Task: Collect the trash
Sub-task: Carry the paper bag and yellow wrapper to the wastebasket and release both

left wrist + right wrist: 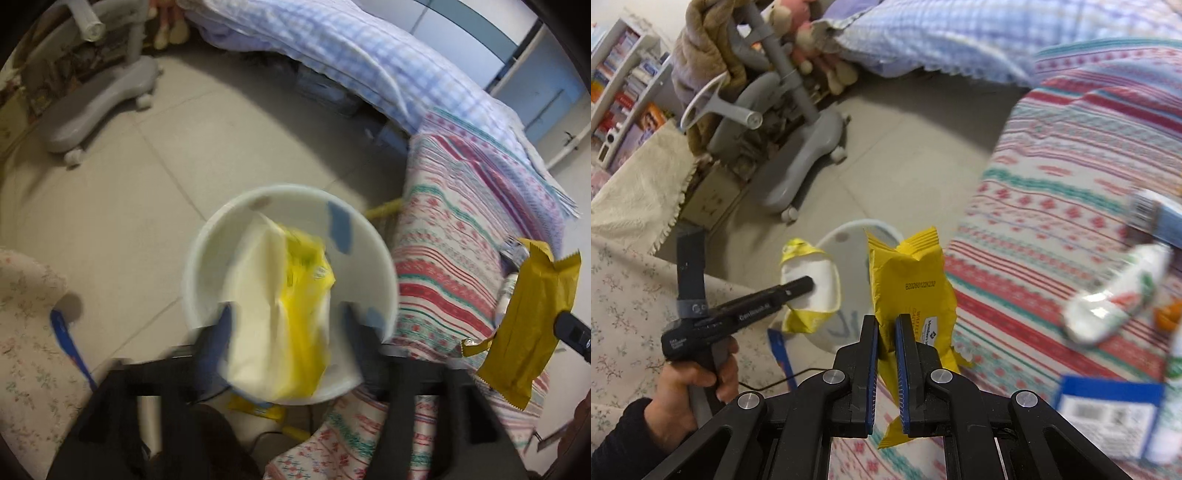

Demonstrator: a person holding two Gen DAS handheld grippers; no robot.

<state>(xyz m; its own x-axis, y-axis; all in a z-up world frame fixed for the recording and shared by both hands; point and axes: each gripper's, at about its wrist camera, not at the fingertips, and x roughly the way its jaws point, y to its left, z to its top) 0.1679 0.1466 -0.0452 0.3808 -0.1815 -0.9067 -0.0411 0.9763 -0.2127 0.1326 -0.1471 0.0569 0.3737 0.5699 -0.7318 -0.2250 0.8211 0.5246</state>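
Note:
A white bin [373,258] stands on the tiled floor beside the bed. My left gripper [288,325] hangs over it with its jaws wide apart. A blurred yellow-and-white wrapper [280,314] lies loose between the fingers, over the bin's mouth. In the right wrist view the same wrapper [809,280] sits at the left gripper's [803,286] tip, which a hand [698,373] carries above the bin [846,236]. My right gripper [886,332] is shut on a yellow snack packet [908,280], held upright near the bin. That packet [532,321] shows at the right of the left wrist view.
A bed with a striped cover [461,240] and a blue checked quilt [351,55] fills the right. On it lie a white bottle [1115,295] and a blue-and-white box [1108,413]. A grey wheeled chair base [92,107] stands on the floor behind. Floral cloth [26,332] lies at left.

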